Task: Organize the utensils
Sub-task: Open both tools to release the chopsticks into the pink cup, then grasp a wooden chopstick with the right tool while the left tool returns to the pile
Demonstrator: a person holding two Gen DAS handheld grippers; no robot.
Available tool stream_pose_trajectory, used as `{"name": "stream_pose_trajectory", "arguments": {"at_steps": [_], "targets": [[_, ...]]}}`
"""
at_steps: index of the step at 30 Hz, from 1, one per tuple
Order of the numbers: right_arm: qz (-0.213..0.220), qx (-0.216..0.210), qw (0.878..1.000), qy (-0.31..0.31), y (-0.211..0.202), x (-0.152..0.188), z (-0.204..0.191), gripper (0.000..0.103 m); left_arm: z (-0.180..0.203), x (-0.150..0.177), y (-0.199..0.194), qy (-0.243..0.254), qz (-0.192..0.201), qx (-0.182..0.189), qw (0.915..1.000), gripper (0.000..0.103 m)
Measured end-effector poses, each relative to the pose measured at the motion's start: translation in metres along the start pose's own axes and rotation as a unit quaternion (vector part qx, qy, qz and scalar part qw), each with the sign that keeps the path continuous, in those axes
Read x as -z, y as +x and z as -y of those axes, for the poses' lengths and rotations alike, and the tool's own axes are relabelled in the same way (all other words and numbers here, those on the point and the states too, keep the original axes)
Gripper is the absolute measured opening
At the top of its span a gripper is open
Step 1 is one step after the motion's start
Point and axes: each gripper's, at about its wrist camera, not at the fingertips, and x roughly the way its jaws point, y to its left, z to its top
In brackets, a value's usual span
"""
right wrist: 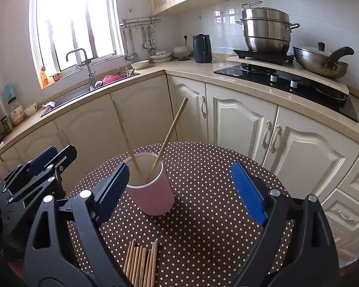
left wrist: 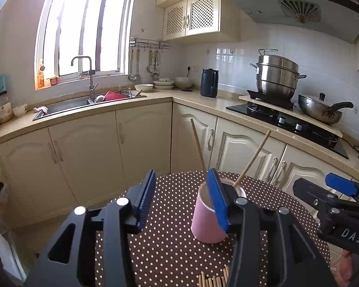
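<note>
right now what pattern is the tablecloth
Brown with small white polka dots; the tablecloth shows best in the right wrist view.

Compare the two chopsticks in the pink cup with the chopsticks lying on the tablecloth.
Pose: the two chopsticks in the pink cup stand tilted, one leaning left and one right, while the loose chopsticks lie flat on the dotted tablecloth.
Arrangement: the cup pair cross apart; the loose ones lie side by side in a bunch.
Count: two in the cup, clearly more on the cloth.
Shared: all are plain light wood.
</note>
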Motion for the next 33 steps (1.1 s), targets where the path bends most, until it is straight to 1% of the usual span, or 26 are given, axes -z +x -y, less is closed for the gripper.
{"name": "stream_pose_trajectory", "arguments": {"at_steps": [3,5,10,15,19,25,28,32,33], "targets": [[-0.006,0.004,1.0,-0.008,-0.004,0.009,0.0,0.09,0.001,0.007,-0.004,0.002,-0.003,-0.002,1.0,0.05],[-0.014,0.006,1.0,-0.012,-0.006,0.016,0.0,0.091,0.0,0.014,-0.007,0.006,-0.006,0.0,1.0,0.052],[-0.032,0.013,0.999,-0.01,-0.008,0.038,0.004,0.091,-0.004,0.031,-0.01,0.011,-0.019,-0.006,0.9997,0.052],[-0.042,0.009,0.999,-0.018,-0.01,0.058,0.004,0.091,-0.009,0.05,-0.012,0.008,-0.036,-0.003,0.9993,0.052],[-0.059,0.008,0.998,-0.011,-0.007,0.071,0.006,0.091,-0.015,0.068,-0.013,0.006,-0.055,0.0,0.9985,0.053],[-0.094,0.012,0.995,-0.014,0.006,0.095,0.005,0.091,-0.023,0.095,-0.009,-0.001,-0.089,0.004,0.9961,0.053],[-0.12,0.014,0.993,-0.012,0.018,0.109,0.006,0.091,-0.029,0.109,-0.005,-0.006,-0.109,0.008,0.994,0.054],[-0.157,0.02,0.987,-0.015,0.038,0.127,0.005,0.091,-0.037,0.122,-0.003,-0.016,-0.126,0.02,0.9917,0.054],[-0.165,0.022,0.986,-0.016,0.042,0.131,0.004,0.091,-0.039,0.125,-0.003,-0.014,-0.131,0.018,0.9912,0.054]]}}
